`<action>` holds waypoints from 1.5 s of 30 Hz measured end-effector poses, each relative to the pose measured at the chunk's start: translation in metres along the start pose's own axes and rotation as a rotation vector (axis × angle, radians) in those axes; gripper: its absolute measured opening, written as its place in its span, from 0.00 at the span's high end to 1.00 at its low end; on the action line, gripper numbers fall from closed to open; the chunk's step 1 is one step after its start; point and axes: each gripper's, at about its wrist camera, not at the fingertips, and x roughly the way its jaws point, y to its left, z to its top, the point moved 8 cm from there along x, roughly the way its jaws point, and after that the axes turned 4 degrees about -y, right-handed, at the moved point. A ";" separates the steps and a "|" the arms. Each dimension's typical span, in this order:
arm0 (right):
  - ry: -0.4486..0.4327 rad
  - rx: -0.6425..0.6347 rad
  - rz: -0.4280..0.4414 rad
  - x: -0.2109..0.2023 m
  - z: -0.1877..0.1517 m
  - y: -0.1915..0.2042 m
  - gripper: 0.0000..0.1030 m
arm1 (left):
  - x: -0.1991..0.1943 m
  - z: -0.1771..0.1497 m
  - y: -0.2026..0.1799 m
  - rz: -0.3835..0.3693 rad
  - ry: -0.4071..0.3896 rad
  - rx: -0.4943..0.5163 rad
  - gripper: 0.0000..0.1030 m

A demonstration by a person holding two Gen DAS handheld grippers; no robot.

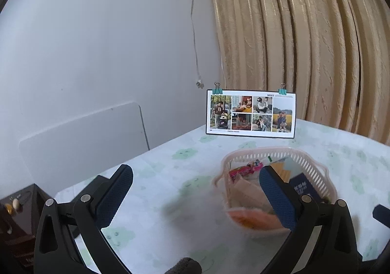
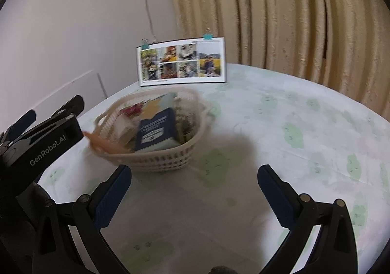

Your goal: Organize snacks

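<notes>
Basket (image 2: 156, 132) sits on the table (image 2: 292, 127), already stuffed with snacks – a dark blue box (image 2: 157, 131), a pink wrapper (image 1: 243, 169), and an orange pack (image 1: 253, 219) slumped over its near rim. Just behind it a photo card (image 1: 251, 114) stands upright with two teal clips on top, and a beige curtain (image 1: 304, 42) hangs behind that, white wall (image 1: 97, 42) to the left.

Left gripper (image 1: 196, 197) is spread wide, nothing between its fingers; its right finger covers part of the basket in its own view. Right gripper (image 2: 195, 194) is also wide open and empty over bare tablecloth, basket ahead and left of it.

Only the right view shows the left gripper from outside, right beside the basket's left rim – looks like it's touching the orange pack but too blurry to tell. Only the left view catches the dark cabinet (image 1: 22, 213) off the table's left edge.
</notes>
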 end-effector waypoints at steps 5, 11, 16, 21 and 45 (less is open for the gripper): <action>0.012 -0.038 0.001 0.001 -0.005 0.012 0.00 | -0.006 -0.004 0.006 -0.005 0.006 0.037 0.00; -0.004 -0.060 0.014 -0.003 -0.001 0.022 0.00 | -0.007 -0.011 0.017 -0.012 0.028 0.050 0.00; -0.011 -0.088 -0.010 -0.001 0.004 0.030 0.00 | -0.006 -0.015 0.020 -0.027 0.045 0.049 0.00; -0.023 -0.114 -0.118 0.004 0.010 0.024 0.00 | -0.005 -0.019 0.024 -0.030 0.060 0.052 0.00; 0.032 -0.125 -0.043 0.011 0.002 0.039 0.00 | 0.003 -0.029 0.031 -0.026 0.101 0.064 0.00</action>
